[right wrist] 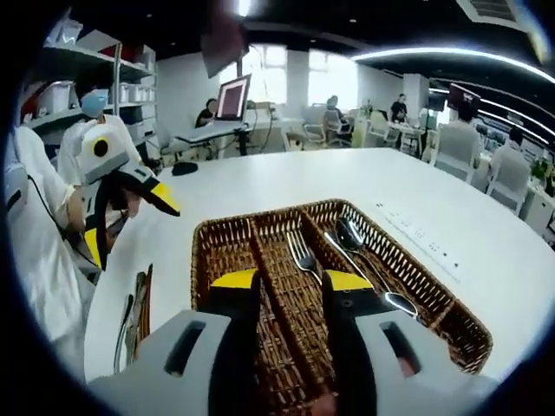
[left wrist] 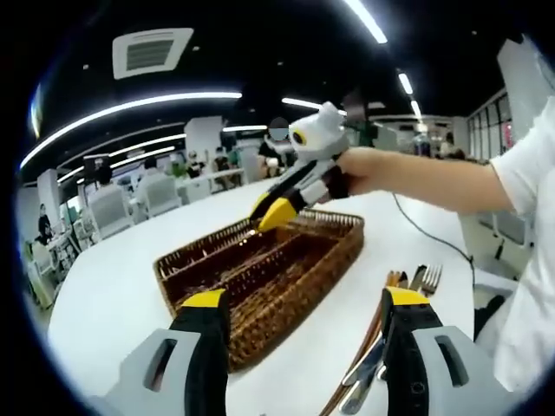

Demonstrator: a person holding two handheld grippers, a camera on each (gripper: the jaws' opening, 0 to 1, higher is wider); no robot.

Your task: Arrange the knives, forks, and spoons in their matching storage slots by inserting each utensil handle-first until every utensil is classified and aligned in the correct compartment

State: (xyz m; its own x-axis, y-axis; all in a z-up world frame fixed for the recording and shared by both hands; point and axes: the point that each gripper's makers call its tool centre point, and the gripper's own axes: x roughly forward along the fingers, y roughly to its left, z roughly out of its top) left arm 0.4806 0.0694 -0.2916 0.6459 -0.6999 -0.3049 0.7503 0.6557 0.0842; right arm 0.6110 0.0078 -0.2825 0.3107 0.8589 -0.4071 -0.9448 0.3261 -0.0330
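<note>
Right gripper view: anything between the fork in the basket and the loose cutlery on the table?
Yes: the wicker basket's left wall, an empty left compartment, and a divider separate the fork from the loose cutlery.

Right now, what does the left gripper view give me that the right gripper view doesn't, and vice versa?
Left gripper view: the right gripper, in a hand, over the tray's far end.
Right gripper view: a fork and a spoon lying inside the tray, plus the left gripper, open, off to its side.
Both: the tray and the loose pile on the table next to it.
</note>
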